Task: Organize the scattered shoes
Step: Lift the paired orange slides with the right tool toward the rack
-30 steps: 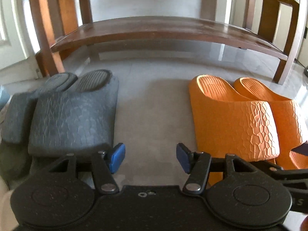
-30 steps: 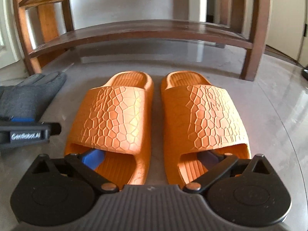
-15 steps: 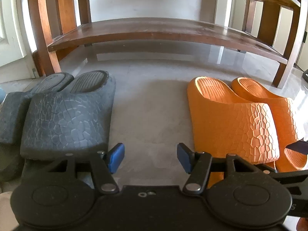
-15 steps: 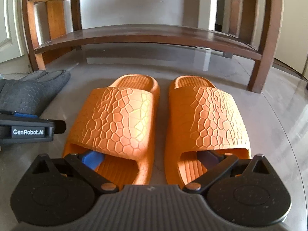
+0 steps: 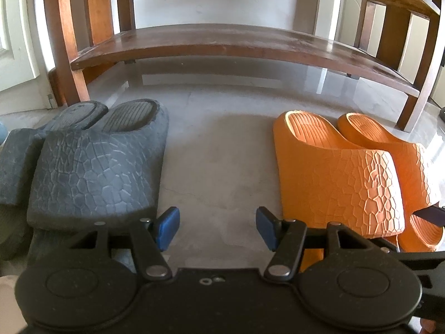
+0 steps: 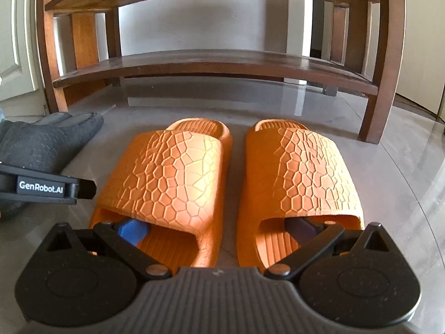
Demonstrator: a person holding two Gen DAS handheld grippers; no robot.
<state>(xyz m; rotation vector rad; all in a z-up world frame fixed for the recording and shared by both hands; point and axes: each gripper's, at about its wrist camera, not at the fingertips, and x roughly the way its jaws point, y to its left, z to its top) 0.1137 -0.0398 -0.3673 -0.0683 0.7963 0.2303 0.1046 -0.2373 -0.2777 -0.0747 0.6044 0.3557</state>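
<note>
Down on the gray floor (image 5: 217,150), two pairs of slippers sat in front of a brown wooden shoe rack (image 5: 236,44). The rack's low shelf had nothing on it that the views showed.

The left gripper (image 5: 216,228) hung low over the bare floor, between the two pairs. Its jaws were spread wide apart and held nothing. Its blue fingertips (image 5: 166,227) did not touch any slipper. The left tip was just beside the near edge of the closest gray slipper (image 5: 97,167). The other gray slipper (image 5: 16,164) lay to the left of that one, touching it and partly tucked behind it.

The orange slippers sat side by side on the right, toes pointing at the rack. In the right wrist view, the right gripper (image 6: 217,226) had its jaws spread wide too. One blue fingertip was poked inside the opening of the left orange slipper (image 6: 172,178). The other fingertip was inside the opening of the right orange slipper (image 6: 303,169). The inner sides of both slippers sat between the two fingers. I could not tell if the fingers were pressing on them. A small strip of floor showed between the two orange slippers.

The side of the left gripper, with a white "GenRobot.AI" label (image 6: 41,186), showed at the left edge of that view.
</note>
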